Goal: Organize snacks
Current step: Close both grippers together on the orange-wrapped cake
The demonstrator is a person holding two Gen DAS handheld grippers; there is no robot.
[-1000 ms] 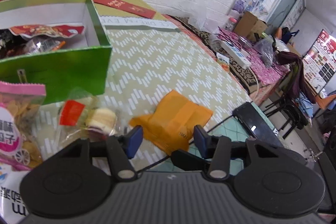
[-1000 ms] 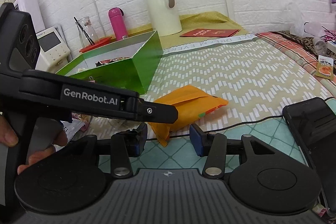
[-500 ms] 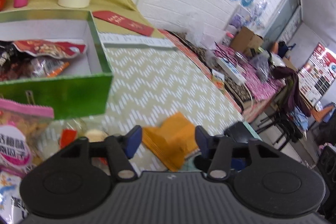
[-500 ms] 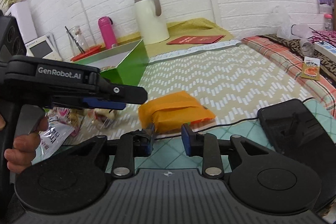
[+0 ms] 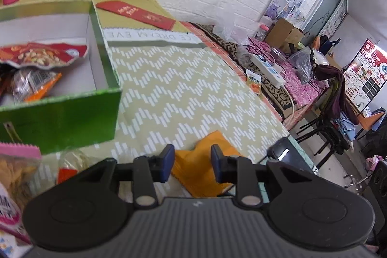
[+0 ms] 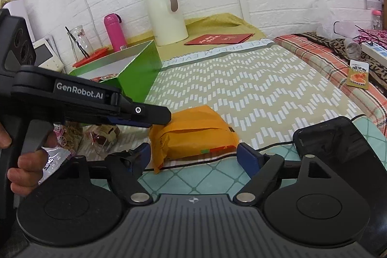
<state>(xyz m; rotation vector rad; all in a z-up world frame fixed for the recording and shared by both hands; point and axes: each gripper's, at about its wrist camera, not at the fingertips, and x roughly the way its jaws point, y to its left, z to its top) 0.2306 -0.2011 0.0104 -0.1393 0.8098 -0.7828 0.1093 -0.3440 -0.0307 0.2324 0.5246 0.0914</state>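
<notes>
The orange snack packet (image 6: 193, 134) is lying on the counter (image 6: 254, 88), near the green box (image 6: 135, 74). The right hand-held gripper (image 6: 193, 157) is opening wide around its near edge, pads not pressing. The left hand-held gripper (image 5: 189, 165) is closing above the packet, gripping nothing. Other snacks (image 5: 41, 57) are lying inside the box.

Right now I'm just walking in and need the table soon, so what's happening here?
A person is sorting snacks with a hand-held gripper in each hand. The right hand-held gripper is opening wide in front of an orange packet lying on the patterned cloth. The left hand-held gripper is closing just above it, gripping nothing. The green box already holds several snacks.
</notes>
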